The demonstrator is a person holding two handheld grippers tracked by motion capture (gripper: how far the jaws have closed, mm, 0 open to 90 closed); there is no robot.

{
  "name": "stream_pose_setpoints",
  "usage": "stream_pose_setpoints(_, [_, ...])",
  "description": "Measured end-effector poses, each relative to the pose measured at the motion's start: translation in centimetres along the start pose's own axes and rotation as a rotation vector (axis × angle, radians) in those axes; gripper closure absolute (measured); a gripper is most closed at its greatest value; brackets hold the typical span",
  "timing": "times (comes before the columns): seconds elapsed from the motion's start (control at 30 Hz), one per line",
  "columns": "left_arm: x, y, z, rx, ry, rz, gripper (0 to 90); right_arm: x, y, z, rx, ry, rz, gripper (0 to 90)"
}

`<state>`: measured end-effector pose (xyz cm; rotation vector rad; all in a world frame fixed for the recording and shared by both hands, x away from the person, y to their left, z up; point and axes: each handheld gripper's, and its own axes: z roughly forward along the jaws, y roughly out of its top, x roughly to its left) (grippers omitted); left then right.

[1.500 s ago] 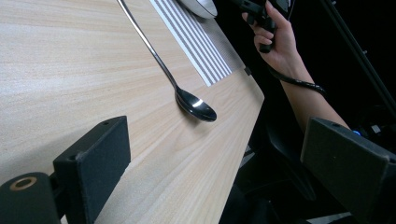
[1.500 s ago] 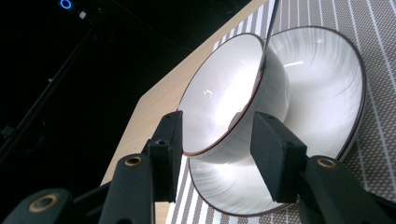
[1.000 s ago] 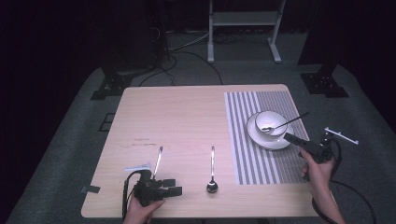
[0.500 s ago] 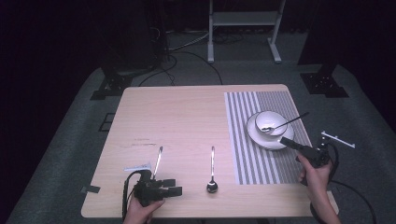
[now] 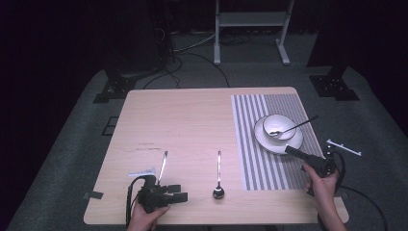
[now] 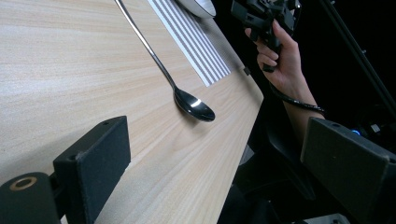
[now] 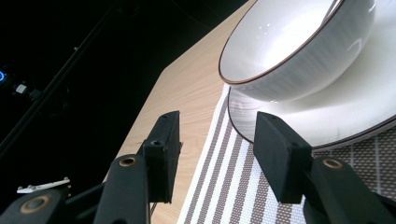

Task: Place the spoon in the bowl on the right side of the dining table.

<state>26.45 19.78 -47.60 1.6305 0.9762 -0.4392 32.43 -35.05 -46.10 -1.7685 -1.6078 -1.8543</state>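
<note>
Claws: left [image 6: 210, 154] released | right [image 7: 217, 149] released | plate [image 7: 355, 107] edge cropped

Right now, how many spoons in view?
3. One spoon in the bowl on the placemat, handle pointing right; one mid-table spoon; one utensil, likely a spoon, beside the left gripper, its bowl end hidden.

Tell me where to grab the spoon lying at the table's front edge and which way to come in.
Grip the spoon mid-handle, coming straight down with jaws across the thin stem. It lies flat, bowl toward the person, so only the handle's narrow sides offer purchase. The left gripper, open, is probably the handier one.
</note>
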Motion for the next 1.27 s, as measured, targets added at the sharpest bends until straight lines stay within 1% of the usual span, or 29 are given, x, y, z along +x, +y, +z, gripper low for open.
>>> stream_pose_setpoints(0.37, [0.0,0.0,0.0,0.000,0.001,-0.001,7.0,0.4,-0.7,0.4,0.017,0.016,-0.019,49.6])
stream_pose_setpoints(0.57, [0.0,0.0,0.0,0.000,0.000,0.000,7.0,0.6,-1.1,0.5,0.025,0.027,-0.019,49.5])
stream_pose_setpoints(0.93, [-0.1,0.0,-0.2,-0.005,-0.002,-0.001,7.0,1.3,-1.9,0.7,0.039,0.040,-0.042,47.6])
stream_pose_setpoints(1.07, [0.0,0.1,-0.2,-0.009,-0.004,-0.005,7.0,1.3,-2.7,0.7,0.032,0.057,-0.040,46.5])
stream_pose_setpoints(1.2, [-0.1,0.0,-0.1,-0.007,-0.003,-0.002,7.0,1.4,-3.7,0.7,0.032,0.065,-0.055,43.6])
stream_pose_setpoints(1.23, [-0.1,0.1,-0.1,-0.009,-0.003,0.000,7.0,1.4,-4.1,0.6,0.024,0.076,-0.061,42.6])
stream_pose_setpoints(1.27, [-0.2,0.1,-0.1,-0.014,-0.004,-0.001,7.0,1.4,-4.6,0.4,0.004,0.096,-0.068,41.2])
